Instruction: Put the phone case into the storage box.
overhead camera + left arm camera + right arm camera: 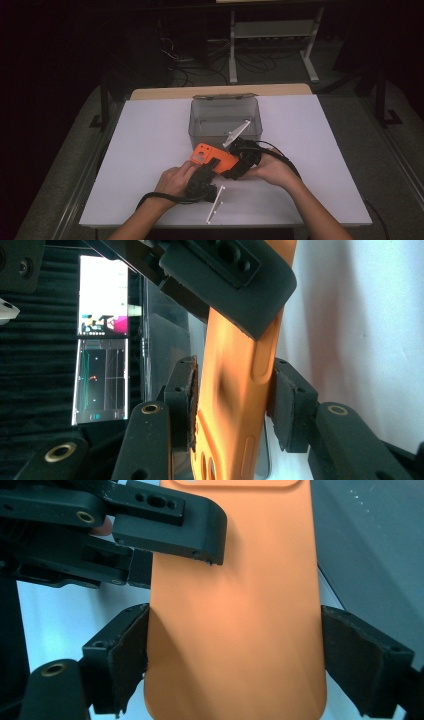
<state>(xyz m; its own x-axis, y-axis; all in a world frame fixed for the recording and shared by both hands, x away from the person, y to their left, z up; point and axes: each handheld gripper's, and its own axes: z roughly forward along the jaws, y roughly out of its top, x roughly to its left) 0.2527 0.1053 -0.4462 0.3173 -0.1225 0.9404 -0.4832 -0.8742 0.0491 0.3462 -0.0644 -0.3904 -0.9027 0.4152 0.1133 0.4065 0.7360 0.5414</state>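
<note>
Both grippers have the orange case (214, 156) now, just in front of the grey bin (225, 119). Right gripper (235, 660) clamps it across its width; left gripper (232, 405) pinches its edges. Handover step, I'd say: next, one side lets go.

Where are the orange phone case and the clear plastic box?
orange phone case (206, 152), high view, on its back near the camera cutout.
clear plastic box (200, 107), high view, on its left rim.
</note>
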